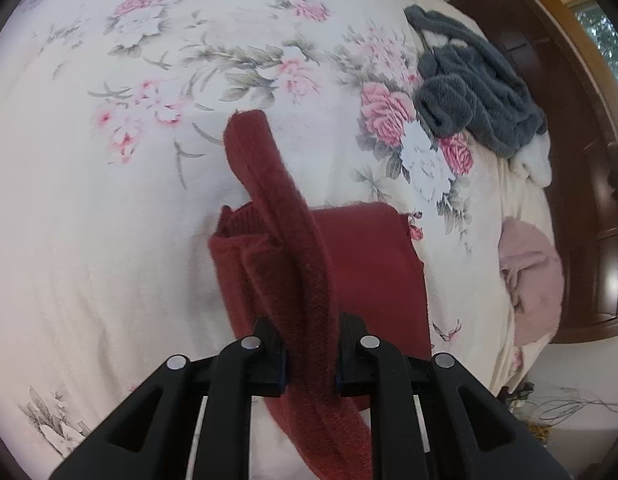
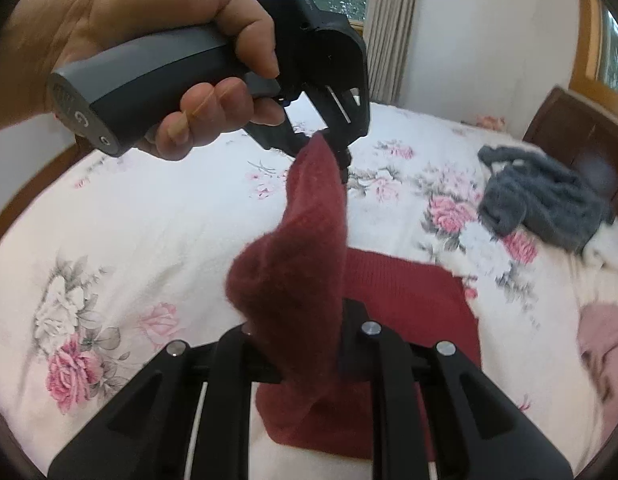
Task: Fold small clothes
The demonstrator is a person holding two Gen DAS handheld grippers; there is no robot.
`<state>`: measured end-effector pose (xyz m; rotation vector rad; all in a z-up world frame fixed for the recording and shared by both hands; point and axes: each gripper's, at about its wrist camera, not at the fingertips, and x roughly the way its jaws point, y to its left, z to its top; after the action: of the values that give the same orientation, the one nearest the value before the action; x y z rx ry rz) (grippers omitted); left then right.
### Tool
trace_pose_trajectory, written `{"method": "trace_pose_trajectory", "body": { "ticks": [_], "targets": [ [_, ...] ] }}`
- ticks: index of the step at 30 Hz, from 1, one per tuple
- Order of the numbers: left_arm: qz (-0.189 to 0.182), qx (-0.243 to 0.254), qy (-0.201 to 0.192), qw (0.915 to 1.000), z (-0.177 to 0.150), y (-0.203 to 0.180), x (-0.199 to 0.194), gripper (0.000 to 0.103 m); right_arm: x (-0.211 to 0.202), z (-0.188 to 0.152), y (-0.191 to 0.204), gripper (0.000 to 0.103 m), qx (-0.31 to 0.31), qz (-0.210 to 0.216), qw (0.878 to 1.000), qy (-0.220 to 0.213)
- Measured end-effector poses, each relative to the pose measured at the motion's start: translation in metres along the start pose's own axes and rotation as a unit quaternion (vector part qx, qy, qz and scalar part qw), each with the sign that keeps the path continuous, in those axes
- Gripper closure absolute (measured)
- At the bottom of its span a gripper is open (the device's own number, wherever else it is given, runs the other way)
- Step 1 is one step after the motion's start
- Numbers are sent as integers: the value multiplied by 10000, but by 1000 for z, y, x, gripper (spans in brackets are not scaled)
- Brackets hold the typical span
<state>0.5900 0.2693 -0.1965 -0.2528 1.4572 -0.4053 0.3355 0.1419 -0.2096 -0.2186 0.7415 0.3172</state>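
Observation:
A dark red knitted garment [image 1: 369, 264] lies partly folded on the floral bedspread [image 1: 109, 200]. My left gripper [image 1: 311, 354] is shut on a long strip of it, which rises and curls away over the bed. In the right wrist view my right gripper [image 2: 309, 356] is shut on another raised part of the same red garment [image 2: 297, 280]. The left gripper [image 2: 333, 152], held by a hand [image 2: 141, 32], pinches the cloth's far end above the bed, so the fabric hangs stretched between both grippers.
A dark grey fleece garment [image 1: 477, 80] lies in a heap at the bed's far right, with white cloth [image 1: 533, 160] beside it. A pink garment [image 1: 529, 276] sits at the bed's right edge. A dark wooden headboard [image 1: 569, 140] stands behind them.

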Motion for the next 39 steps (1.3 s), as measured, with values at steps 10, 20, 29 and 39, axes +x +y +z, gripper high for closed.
{"method": "trace_pose_trajectory", "body": {
  "ticks": [10, 20, 29, 39],
  "targets": [
    [645, 320, 265, 9971, -2, -69, 51, 88, -2, -41, -68, 89, 1005, 532, 9933, 184],
    [1298, 792, 659, 9862, -16, -129, 131, 88, 8, -106, -121, 89, 1908, 864, 9775, 232],
    [1744, 862, 751, 9780, -17, -148, 170, 88, 22, -140, -153, 89, 2506, 1186, 9607, 138],
    [2051, 906, 737, 9717, -23, -173, 186, 87, 20, -153, -170, 89, 2750, 1235, 9533, 163]
  ]
}}
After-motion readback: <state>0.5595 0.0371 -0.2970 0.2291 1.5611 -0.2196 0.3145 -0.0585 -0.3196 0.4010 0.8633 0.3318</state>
